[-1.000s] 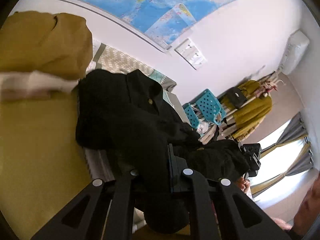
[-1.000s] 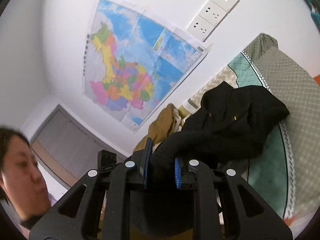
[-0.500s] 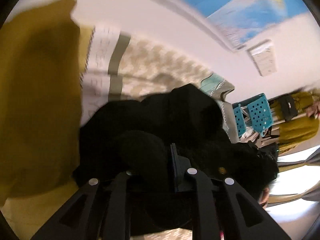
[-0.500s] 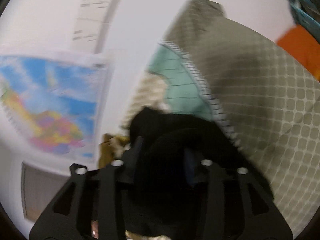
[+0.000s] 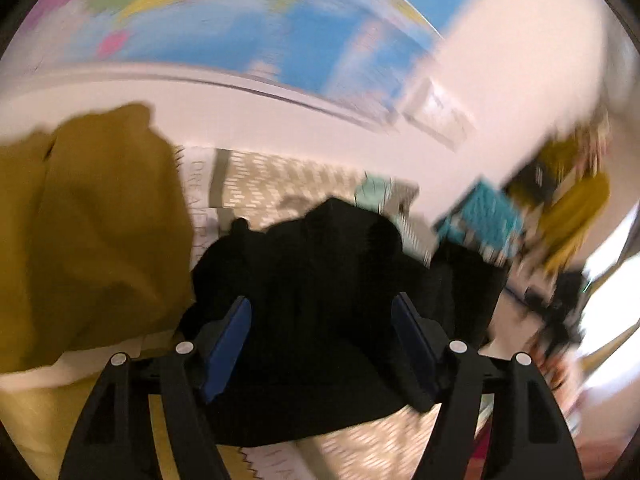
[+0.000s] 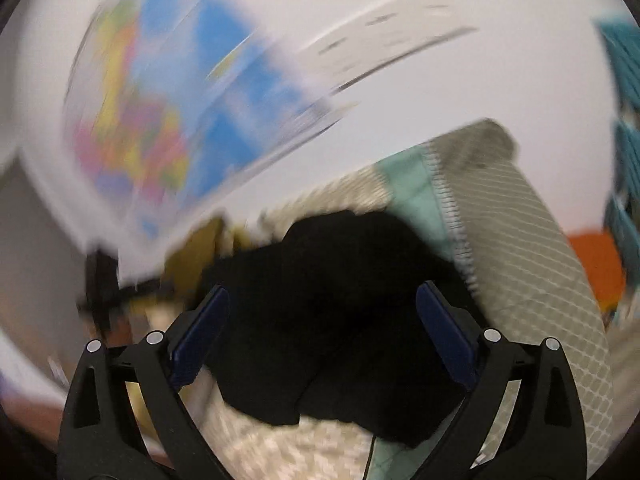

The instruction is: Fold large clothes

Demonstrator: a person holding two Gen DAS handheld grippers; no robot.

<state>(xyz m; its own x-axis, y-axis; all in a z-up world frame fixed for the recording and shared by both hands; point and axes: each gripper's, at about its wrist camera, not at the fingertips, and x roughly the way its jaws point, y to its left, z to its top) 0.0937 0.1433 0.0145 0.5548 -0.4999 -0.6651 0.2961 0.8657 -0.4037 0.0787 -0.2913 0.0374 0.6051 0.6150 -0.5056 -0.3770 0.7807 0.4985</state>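
A black garment (image 5: 328, 304) lies bunched on the patterned bed cover (image 5: 280, 188); it also shows in the right wrist view (image 6: 332, 320). My left gripper (image 5: 322, 340) is open, its blue pads wide apart on either side of the black cloth, gripping nothing. My right gripper (image 6: 324, 332) is open too, with its pads spread to either side of the same garment. Both views are motion-blurred.
A mustard yellow garment (image 5: 88, 232) lies left of the black one. A world map (image 5: 240, 28) and wall sockets (image 6: 384, 44) are on the wall behind. Teal baskets (image 5: 484, 216) and hanging clothes stand at right. A grey quilt (image 6: 520, 240) and an orange item (image 6: 596, 264) lie at right.
Both grippers were shut on the black garment one second ago; both have opened and let it drop onto the bed. Both cameras are swinging fast.
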